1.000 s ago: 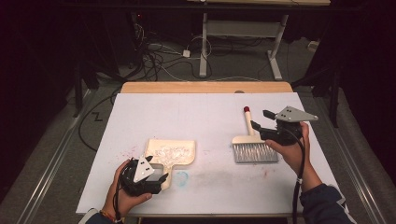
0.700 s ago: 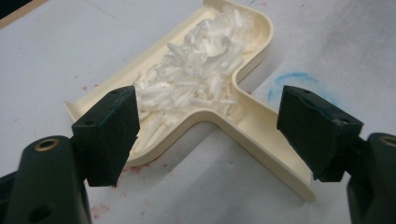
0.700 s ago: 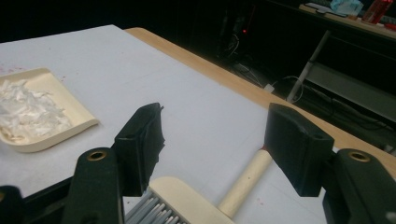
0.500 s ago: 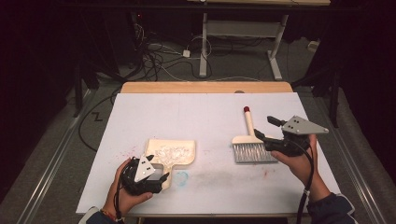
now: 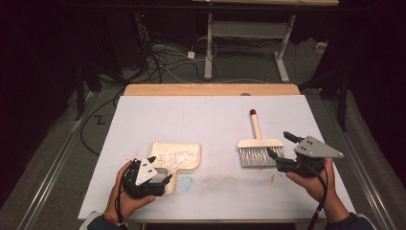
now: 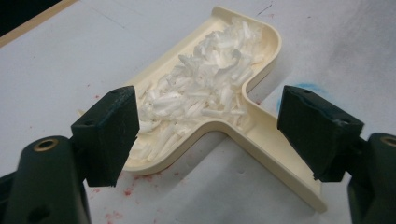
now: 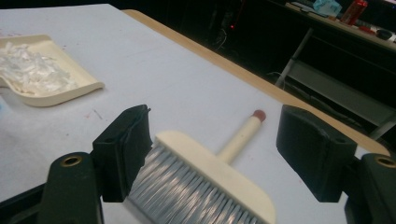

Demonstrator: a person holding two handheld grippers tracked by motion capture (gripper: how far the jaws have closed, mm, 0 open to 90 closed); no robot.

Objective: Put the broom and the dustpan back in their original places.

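Observation:
A cream dustpan [image 5: 177, 155] heaped with white shreds [image 6: 210, 79] lies flat at the table's near left. Its handle runs between the wide-apart jaws of my left gripper [image 5: 165, 182], and the pads do not touch it [image 6: 210, 135]. A cream brush [image 5: 258, 143] with grey bristles and a red-tipped handle lies flat at the right, handle pointing away. My right gripper [image 5: 278, 144] sits just right of the brush head; its jaws have just been opening. In the right gripper view the bristles [image 7: 187, 186] lie between the open jaws [image 7: 215, 149], not pressed.
The white table sheet [image 5: 206, 115] has a blue smear [image 5: 186, 182] and red specks near the dustpan. A wooden strip [image 5: 210, 89] edges the far side. Beyond it are floor cables [image 5: 163, 62] and a desk frame [image 5: 249, 33].
My right gripper has drawn back to the right and toward the near edge, off the brush head, with its jaws spread wider. The brush stays flat. The left gripper and dustpan have not moved.

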